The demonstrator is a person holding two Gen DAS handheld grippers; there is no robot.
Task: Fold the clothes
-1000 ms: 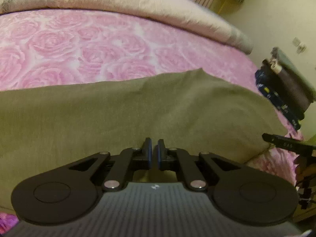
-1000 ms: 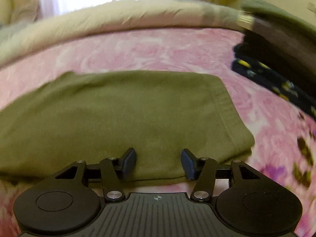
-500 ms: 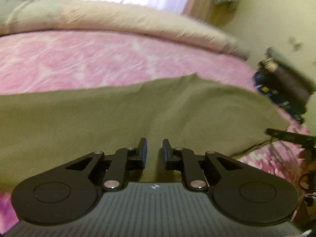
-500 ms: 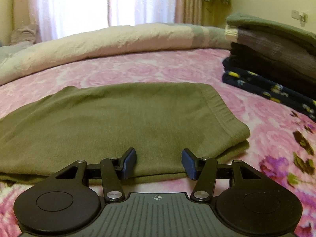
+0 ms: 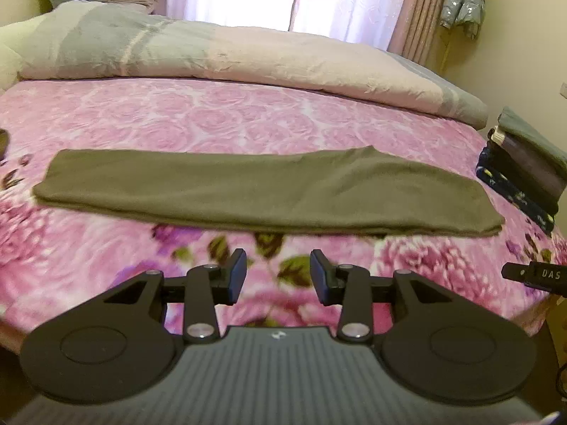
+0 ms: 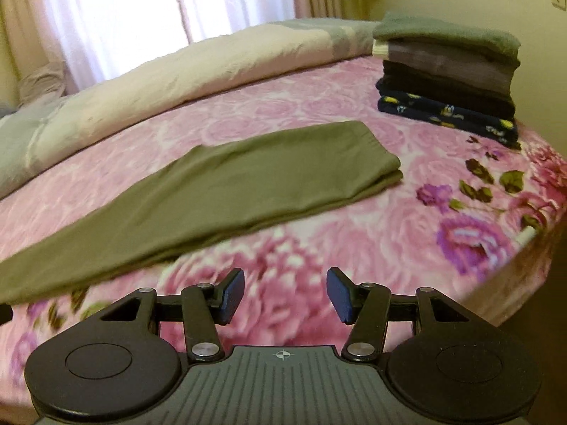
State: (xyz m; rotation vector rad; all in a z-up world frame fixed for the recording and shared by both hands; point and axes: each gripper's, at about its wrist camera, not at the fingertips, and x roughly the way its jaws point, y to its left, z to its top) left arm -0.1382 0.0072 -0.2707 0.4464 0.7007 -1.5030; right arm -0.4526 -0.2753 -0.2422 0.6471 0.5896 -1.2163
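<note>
Left wrist view. Olive garment (image 5: pixel 265 191): long narrow strip, doubled lengthwise, flat across pink rose-print blanket (image 5: pixel 248 124); soft matte knit, near edge showing two layers. Left gripper (image 5: pixel 278 276): held back over blanket near the bed's front edge, short of the cloth, fingers spread, nothing between them. Rolled quilt (image 5: pixel 248 56) along far side, crinkled, grey and cream. Stack of folded clothes (image 5: pixel 521 170) at right edge of bed.

Right wrist view. Same garment (image 6: pixel 219 184): waistband end with stitched hem toward the stack (image 6: pixel 450 78), layers slightly offset there. Right gripper (image 6: pixel 285 295): likewise apart from cloth, fingers wide, empty.

Risks, as judgement. Thin limp knit: pinching only the top layer would peel the halves apart. Plush blanket: fingers could snag its pile along with the cloth. Uneven lift at the two ends would skew any crosswise fold.
</note>
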